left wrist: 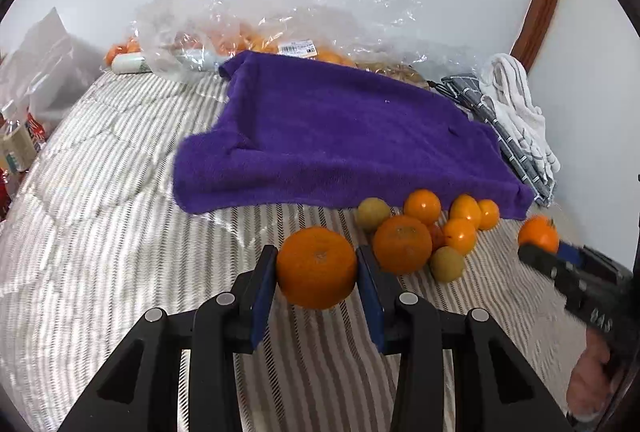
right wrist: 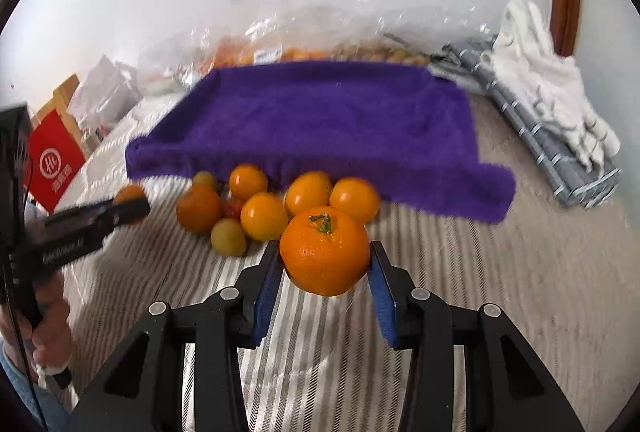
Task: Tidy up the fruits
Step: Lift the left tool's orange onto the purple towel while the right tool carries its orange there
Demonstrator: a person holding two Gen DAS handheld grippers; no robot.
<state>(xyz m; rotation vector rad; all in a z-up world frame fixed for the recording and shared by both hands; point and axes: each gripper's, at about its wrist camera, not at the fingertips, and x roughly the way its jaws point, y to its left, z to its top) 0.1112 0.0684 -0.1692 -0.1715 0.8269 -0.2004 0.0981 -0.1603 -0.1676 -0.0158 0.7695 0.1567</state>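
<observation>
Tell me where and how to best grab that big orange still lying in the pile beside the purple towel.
Grip the big orange across its widest middle, coming down from above and the near side. It is round and squat, navel up, with open bedspread in front; smaller fruits crowd its back and right, so keep the fingers left and right, clear of the yellow-green fruit.

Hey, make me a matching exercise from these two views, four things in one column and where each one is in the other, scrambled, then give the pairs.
Things:
1. stemmed orange
2. stemless orange
3. purple towel
4. white cloth

Places:
A. spread flat behind the fruit pile
B. between the left gripper's pads
C. heaped on a grey striped cloth
D. between the right gripper's pads

Pairs: 1-D, 2-B, 3-A, 4-C
</observation>
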